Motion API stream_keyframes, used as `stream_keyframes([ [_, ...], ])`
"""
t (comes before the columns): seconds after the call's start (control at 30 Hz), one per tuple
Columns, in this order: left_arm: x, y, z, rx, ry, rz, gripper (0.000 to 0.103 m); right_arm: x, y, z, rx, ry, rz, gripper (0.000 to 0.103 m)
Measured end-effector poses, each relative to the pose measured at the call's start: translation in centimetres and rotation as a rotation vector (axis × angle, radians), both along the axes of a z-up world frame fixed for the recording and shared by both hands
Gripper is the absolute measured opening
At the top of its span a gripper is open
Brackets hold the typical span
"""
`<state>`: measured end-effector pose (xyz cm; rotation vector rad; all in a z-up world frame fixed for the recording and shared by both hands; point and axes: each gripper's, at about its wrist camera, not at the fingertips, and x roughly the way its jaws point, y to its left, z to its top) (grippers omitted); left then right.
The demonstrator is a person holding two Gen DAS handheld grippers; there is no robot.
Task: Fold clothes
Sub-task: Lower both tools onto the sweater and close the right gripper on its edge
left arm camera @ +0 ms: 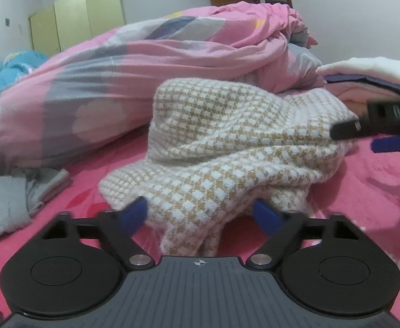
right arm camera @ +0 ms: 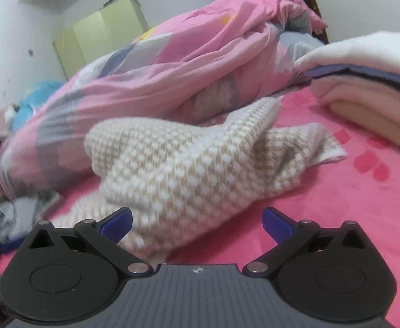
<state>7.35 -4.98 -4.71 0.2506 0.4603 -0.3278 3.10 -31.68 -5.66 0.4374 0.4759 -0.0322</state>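
A crumpled cream and tan houndstooth knit sweater point(left arm camera: 227, 147) point(right arm camera: 189, 164) lies heaped on the pink bedsheet point(left arm camera: 377, 191) point(right arm camera: 336, 218). My left gripper point(left arm camera: 200, 214) is low at the sweater's near edge. Its blue pads point(left arm camera: 134, 214) stand apart, and a hanging fold of the knit lies between them without being squeezed. My right gripper point(right arm camera: 198, 222) is open at the sweater's near side, with the knit bulging in between its pads point(right arm camera: 279, 224). In the left wrist view the right gripper point(left arm camera: 355, 136) comes in from the right edge against the sweater's right end.
A big pink and grey floral duvet point(left arm camera: 145, 63) point(right arm camera: 172, 68) is bunched right behind the sweater. A stack of folded clothes point(left arm camera: 372, 76) point(right arm camera: 369, 82) sits at the right. Grey garments point(left arm camera: 11, 202) lie at the left. A yellow wardrobe point(left arm camera: 77, 19) stands against the far wall.
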Motion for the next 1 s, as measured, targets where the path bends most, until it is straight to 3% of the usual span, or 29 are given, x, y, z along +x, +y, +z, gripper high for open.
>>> stream_keyframes([
  [0.13,0.7,0.4,-0.2,-0.03,0.004,0.0,0.068,2.2,-1.6,-0.3,0.134,0.006,0.007,0.103],
  [0.3,1.4,0.1,-0.7,-0.029,-0.001,-0.016,0.07,4.9,-2.8,-2.0,0.255,0.063,0.019,0.103],
  [0.53,1.6,-0.5,-1.3,-0.003,-0.031,-0.031,0.073,6.7,-2.4,-2.6,0.297,0.101,0.029,0.103],
  [0.7,1.4,-0.2,-1.0,-0.025,-0.043,-0.037,0.055,6.9,-1.8,-1.6,0.241,0.139,0.034,0.083],
  [0.77,1.3,-0.1,-0.9,-0.033,-0.04,-0.046,0.04,6.7,-1.7,-1.2,0.228,0.145,0.032,0.074],
  [0.87,0.8,0.0,-0.6,-0.045,-0.035,-0.065,0.026,6.4,-1.4,-0.5,0.187,0.15,0.033,0.057],
  [1.0,0.0,0.0,-0.5,-0.05,-0.037,-0.092,0.015,5.5,-0.8,0.5,0.136,0.146,0.029,0.041],
])
